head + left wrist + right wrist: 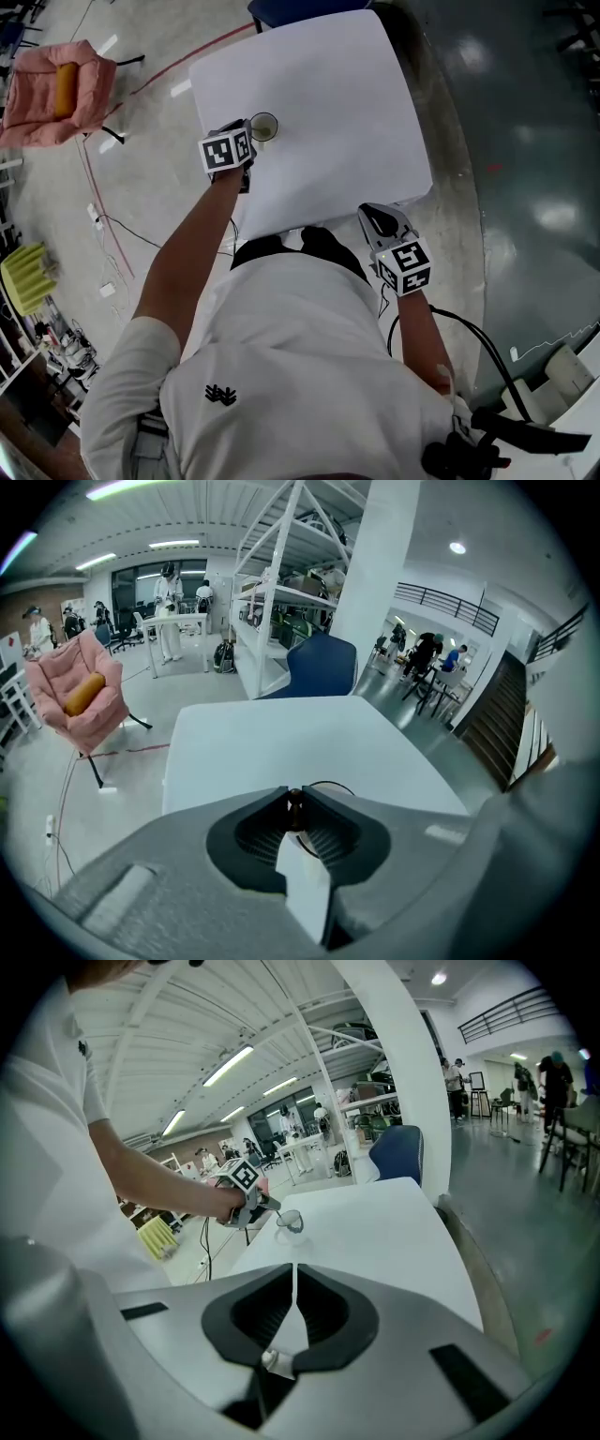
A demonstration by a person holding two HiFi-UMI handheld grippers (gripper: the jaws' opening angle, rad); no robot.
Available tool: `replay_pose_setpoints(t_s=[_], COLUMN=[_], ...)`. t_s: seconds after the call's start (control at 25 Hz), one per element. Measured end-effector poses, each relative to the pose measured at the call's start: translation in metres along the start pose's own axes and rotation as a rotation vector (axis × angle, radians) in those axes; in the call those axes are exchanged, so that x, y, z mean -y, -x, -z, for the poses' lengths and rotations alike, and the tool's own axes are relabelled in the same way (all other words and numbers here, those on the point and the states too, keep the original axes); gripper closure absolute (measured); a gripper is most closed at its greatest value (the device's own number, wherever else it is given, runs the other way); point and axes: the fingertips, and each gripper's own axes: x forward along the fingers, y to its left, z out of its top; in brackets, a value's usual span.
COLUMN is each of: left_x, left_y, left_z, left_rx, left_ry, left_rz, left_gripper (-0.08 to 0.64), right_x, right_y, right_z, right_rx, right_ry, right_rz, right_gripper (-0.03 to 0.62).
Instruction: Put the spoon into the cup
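So the left gripper (pixel 293 791) has its jaws pinched down on a thin dark sliver, which I'm pretty sure is the spoon (pixel 294 805). Only that little end shows, and the bowl end is hidden from every view. It sits right at the cup (pixel 290 1225), a small clear glass near the left edge of the white table (pixel 328 103). From the head view I honestly can't tell whether the tip is over the rim or just beside it. My guess is the spoon is light and stiff, and skinny enough to swivel in the pads. The handle end looks like the right place to hold it, letting the bowl hang down into the glass. The cup looks light too, and glass on a smooth tabletop will probably slide or tip if the spoon knocks the wall. The right gripper (pixel 294 1268) has its jaws pressed together on nothing. It hangs back at the near edge of the table, well apart from the cup. Apart from the cup the tabletop is bare and flat. The room is a big open workshop with a glossy floor (pixel 525 112), a pink armchair (pixel 47 94), a blue chair (pixel 321 667) behind the table and cables (pixel 122 230) trailing on the floor.
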Motion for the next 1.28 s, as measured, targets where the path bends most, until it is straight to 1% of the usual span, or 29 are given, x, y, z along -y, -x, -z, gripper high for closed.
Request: replay_pose_setpoints(t_s=[0.2, 0.32, 0.56, 0.72, 0.88, 0.96, 1.08, 1.2, 1.28], left_x=[-0.001, 0.0, -0.002, -0.009, -0.027, -0.032, -0.038, -0.04, -0.04], left_y=[0.001, 0.005, 0.024, 0.046, 0.087, 0.113, 0.157, 0.201, 0.232], left_z=[-0.004, -0.008, -0.016, -0.021, -0.018, -0.016, -0.007, 0.01, 0.02], left_rx=[-0.001, 0.005, 0.039, 0.085, 0.138, 0.173, 0.214, 0.229, 0.238], left_ry=[-0.018, -0.023, -0.041, -0.042, -0.015, -0.009, -0.017, -0.024, -0.04], left_rz=[-0.015, -0.003, 0.022, 0.048, 0.083, 0.118, 0.208, 0.317, 0.397], left_gripper=[0.494, 0.461, 0.452, 0.451, 0.451, 0.451, 0.458, 0.534, 0.548], right_x=[0.002, 0.002, -0.008, -0.027, -0.059, -0.078, -0.117, -0.152, -0.174], right_y=[-0.003, -0.006, -0.016, -0.022, -0.025, -0.026, -0.032, -0.04, -0.046], right_z=[0.002, 0.002, -0.002, -0.011, -0.02, -0.025, -0.033, -0.038, -0.041], right_rx=[0.005, 0.005, 0.014, 0.033, 0.053, 0.057, 0.066, 0.073, 0.071], right_ry=[-0.014, -0.015, 0.003, 0.032, 0.061, 0.082, 0.132, 0.169, 0.187], right_rz=[-0.004, -0.005, -0.02, -0.016, -0.008, -0.008, -0.019, -0.012, -0.002], right_gripper=[0.569, 0.569, 0.569, 0.569, 0.569, 0.571, 0.572, 0.581, 0.583])
